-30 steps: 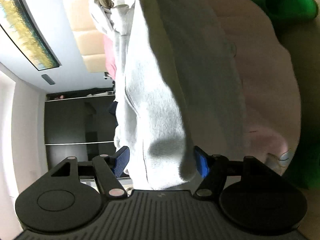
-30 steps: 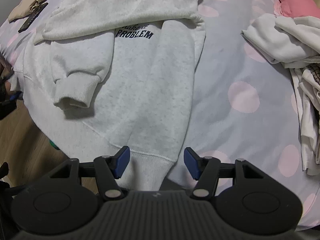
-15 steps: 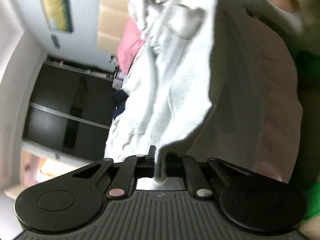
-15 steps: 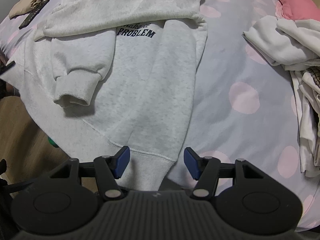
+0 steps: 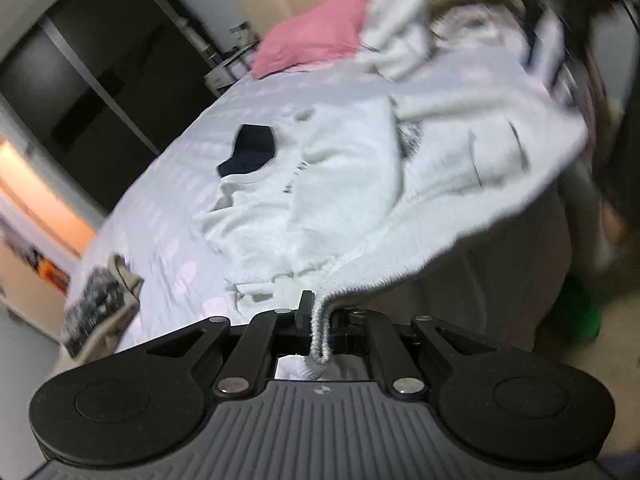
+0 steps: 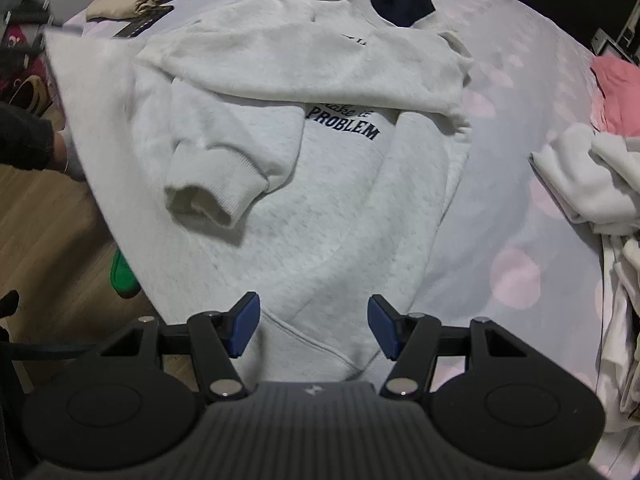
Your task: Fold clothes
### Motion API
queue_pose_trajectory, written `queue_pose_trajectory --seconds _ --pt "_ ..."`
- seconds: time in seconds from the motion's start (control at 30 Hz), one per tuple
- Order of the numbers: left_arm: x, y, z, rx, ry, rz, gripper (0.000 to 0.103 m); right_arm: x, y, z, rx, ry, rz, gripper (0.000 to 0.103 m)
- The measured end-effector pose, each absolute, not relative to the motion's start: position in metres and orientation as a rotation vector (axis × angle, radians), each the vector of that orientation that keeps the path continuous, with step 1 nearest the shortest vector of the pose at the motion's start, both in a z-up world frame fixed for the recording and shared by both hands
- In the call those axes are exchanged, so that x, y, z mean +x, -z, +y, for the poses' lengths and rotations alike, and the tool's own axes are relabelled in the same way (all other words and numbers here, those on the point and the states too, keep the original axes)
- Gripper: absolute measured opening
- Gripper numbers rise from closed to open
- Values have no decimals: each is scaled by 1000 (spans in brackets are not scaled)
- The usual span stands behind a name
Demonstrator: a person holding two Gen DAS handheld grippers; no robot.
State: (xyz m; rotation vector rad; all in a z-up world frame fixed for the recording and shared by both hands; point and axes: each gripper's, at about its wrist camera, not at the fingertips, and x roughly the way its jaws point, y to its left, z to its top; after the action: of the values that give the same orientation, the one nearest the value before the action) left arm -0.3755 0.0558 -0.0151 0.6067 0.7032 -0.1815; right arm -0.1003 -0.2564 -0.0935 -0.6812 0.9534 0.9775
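The grey sweatshirt (image 6: 352, 184) is lying on the bed (image 6: 520, 208), front side up, with both sleeves folded across its chest. Its long way is running from the neck at the far side to the bottom hem (image 6: 320, 344) at the near edge of the bed.

The left gripper (image 5: 318, 328) is pinching one corner of that bottom hem, on the left side of the sweatshirt. Its jaws are squeezed tight on the ribbed edge, and that corner is lifted off the bed so the cloth is hanging in the air.

The right gripper (image 6: 312, 330) is holding nothing. Its jaws are standing wide apart, and the other part of the hem is lying right between them, just in front. The sweatshirt is stretching away from these jaws, straight ahead.

The next move probably needs the right jaws to close on the hem too. Then both hands could carry the bottom up toward the neck. The right gripper is the nearer one to that free corner.

A pile of other clothes (image 6: 592, 184) is lying off to the right.
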Motion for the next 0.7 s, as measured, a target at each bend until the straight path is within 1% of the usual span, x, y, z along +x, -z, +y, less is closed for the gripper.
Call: queue_pose_trajectory --seconds 0.17,0.4,0.57,0.7 --pt "-311 -1 73 451 144 698 4 -101 94 -259 -688 -990 928 63" --pt "-305 -3 69 378 144 715 4 -110 94 -260 -722 -1004 890 63" --pt "-297 -11 91 236 108 727 4 -126 92 -244 -802 -1039 794 63" --pt "-291 -16 95 215 103 723 4 -151 95 -229 -889 -1116 698 68"
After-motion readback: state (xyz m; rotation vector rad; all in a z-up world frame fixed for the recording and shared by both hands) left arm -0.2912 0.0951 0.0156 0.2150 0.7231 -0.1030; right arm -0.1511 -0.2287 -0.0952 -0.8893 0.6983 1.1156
